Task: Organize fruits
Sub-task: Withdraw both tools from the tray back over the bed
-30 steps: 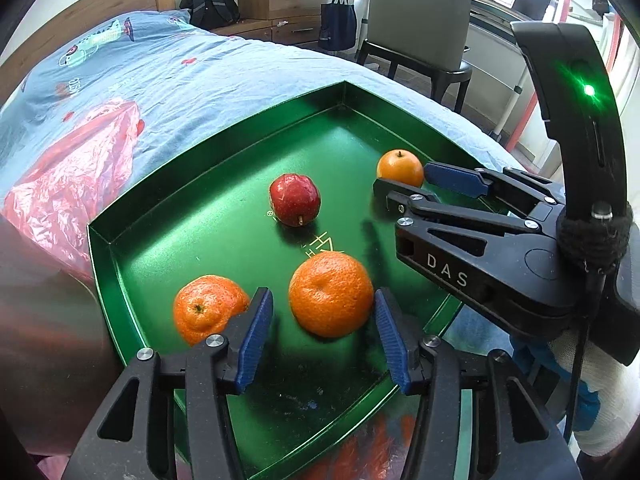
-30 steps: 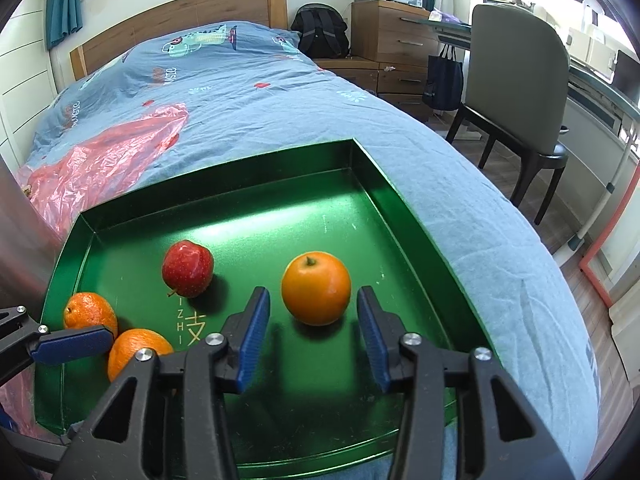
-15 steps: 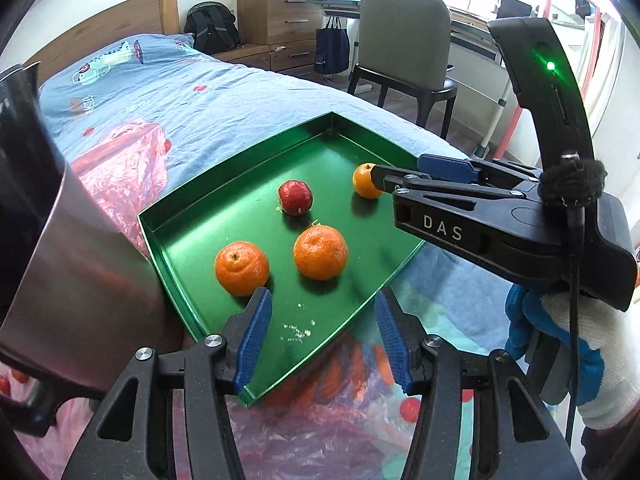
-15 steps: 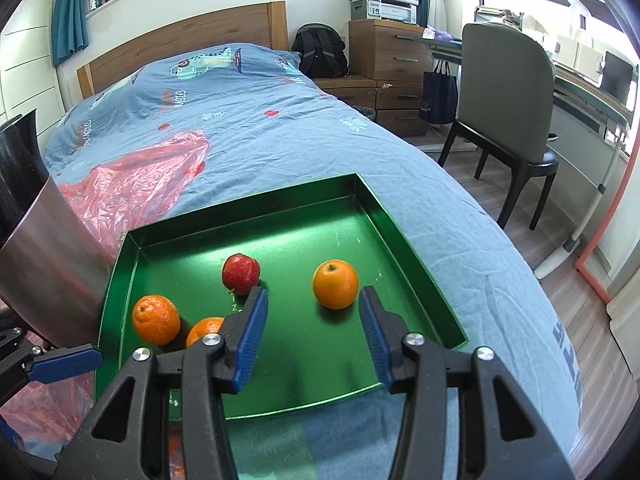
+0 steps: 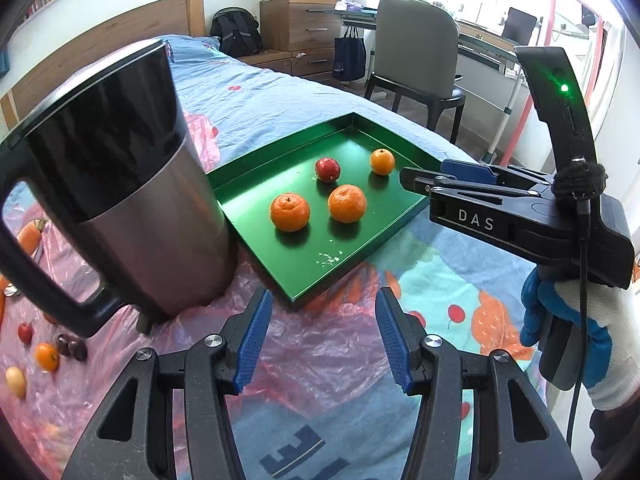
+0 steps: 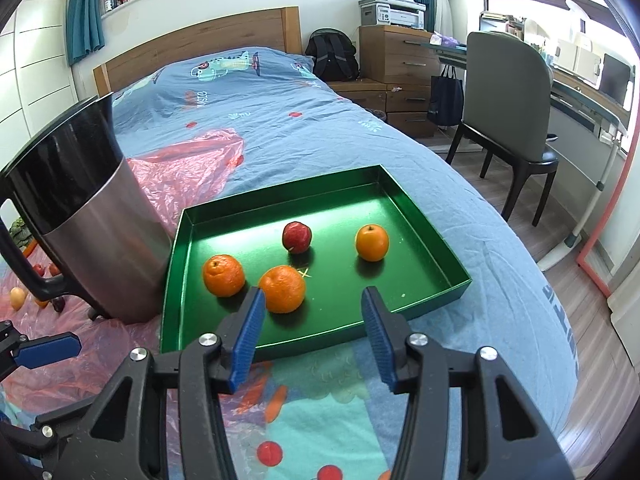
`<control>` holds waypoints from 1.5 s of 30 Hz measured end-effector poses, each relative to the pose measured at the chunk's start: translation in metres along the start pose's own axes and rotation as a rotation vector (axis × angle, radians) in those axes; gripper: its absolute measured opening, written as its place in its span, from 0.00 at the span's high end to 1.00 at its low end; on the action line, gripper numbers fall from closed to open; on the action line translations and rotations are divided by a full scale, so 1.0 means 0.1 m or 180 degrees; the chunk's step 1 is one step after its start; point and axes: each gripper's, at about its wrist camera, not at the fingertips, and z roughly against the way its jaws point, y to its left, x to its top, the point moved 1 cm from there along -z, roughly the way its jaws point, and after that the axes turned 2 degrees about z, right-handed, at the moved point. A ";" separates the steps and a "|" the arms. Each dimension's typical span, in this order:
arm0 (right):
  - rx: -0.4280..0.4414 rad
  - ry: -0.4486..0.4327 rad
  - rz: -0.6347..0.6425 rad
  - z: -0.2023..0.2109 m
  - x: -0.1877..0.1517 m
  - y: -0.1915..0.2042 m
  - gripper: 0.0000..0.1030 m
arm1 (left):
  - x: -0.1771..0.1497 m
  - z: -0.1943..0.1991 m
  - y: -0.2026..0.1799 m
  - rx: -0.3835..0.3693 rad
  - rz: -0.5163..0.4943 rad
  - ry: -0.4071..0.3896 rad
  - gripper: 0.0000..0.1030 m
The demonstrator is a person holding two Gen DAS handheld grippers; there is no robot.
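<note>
A green tray (image 5: pixel 360 252) (image 6: pixel 448 248) lies on the bed. In it are two mandarins (image 5: pixel 290 212) (image 5: pixel 347 203), a red apple (image 5: pixel 327 169) and a smooth orange (image 5: pixel 382 161); the right wrist view shows them too: mandarins (image 6: pixel 223 275) (image 6: pixel 282 289), apple (image 6: pixel 297 237), orange (image 6: pixel 372 242). My left gripper (image 5: pixel 323 340) is open and empty, short of the tray's near corner. My right gripper (image 6: pixel 313 336) is open and empty above the tray's near edge. It shows from the side in the left wrist view (image 5: pixel 424 180).
A tall steel jug (image 5: pixel 120 200) (image 6: pixel 92 220) with a black top and handle stands left of the tray on pink plastic sheeting (image 5: pixel 320 364). Small loose fruits (image 5: pixel 46 356) lie at far left. A chair (image 6: pixel 508 116), desk and drawers stand beyond the bed.
Both grippers have pulled back and up from the tray, still open and empty. The fruits look smaller, and the jug and the loose fruits at left have come into view.
</note>
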 end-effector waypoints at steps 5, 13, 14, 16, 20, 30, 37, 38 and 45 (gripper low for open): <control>0.0069 -0.0004 0.0026 0.18 -0.10 0.20 0.16 | -0.13 0.23 0.15 0.0131 0.0112 -0.0040 0.45; 0.0168 0.0027 0.0078 0.42 -0.28 0.49 0.16 | -0.41 0.57 0.41 0.0267 0.0274 -0.0108 0.44; 0.0181 0.0032 0.0096 0.45 -0.30 0.53 0.16 | -0.45 0.61 0.44 0.0291 0.0288 -0.0108 0.44; 0.0214 0.0027 0.0136 0.50 -0.33 0.61 0.16 | -0.53 0.67 0.51 0.0321 0.0321 -0.0109 0.44; 0.0288 0.0004 0.0228 0.62 -0.35 0.81 0.16 | -0.67 0.85 0.63 0.0400 0.0390 -0.0142 0.43; 0.0519 -0.0044 0.0430 0.86 -0.40 1.35 0.16 | -0.97 1.19 1.00 0.0609 0.0632 -0.0225 0.39; 0.0691 -0.0060 0.0576 0.96 -0.49 1.76 0.16 | -1.22 1.35 1.31 0.0739 0.0823 -0.0259 0.39; 0.0719 -0.0065 0.0592 0.97 -0.50 1.82 0.16 | -1.27 1.37 1.35 0.0755 0.0851 -0.0262 0.39; 0.0913 -0.0034 0.0733 0.95 -0.65 2.25 0.16 | -1.57 1.41 1.67 0.0940 0.1017 -0.0257 0.39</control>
